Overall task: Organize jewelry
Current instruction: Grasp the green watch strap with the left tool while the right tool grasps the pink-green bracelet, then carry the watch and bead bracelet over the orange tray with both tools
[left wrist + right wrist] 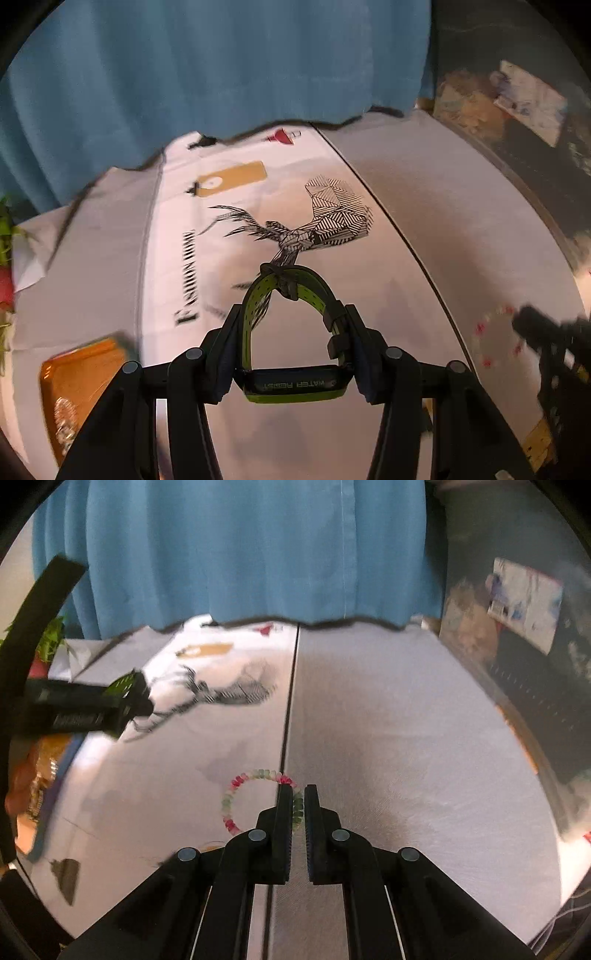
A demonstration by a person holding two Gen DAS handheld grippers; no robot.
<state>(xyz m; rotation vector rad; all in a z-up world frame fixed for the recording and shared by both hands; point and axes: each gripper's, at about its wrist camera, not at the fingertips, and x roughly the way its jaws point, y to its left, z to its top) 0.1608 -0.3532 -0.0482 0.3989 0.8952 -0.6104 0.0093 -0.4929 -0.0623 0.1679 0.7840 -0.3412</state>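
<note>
My left gripper [293,314] is shut on a black and lime-green watch [295,332], held above the white table, its strap looping forward between the fingers. It also shows in the right wrist view [125,690] at the left. A pink, white and green bead bracelet [236,797] lies on the table; its right side passes between the fingers of my right gripper [298,794], which stands nearly closed around the beads. The bracelet also shows blurred in the left wrist view [495,339], under the right gripper [535,328].
An orange tray [85,380] with a sparkly piece sits at the lower left. A white printed cloth with a deer drawing [295,229] covers the table's left half. A blue curtain [258,554] hangs behind. Dark clutter [535,664] lies past the table's right edge.
</note>
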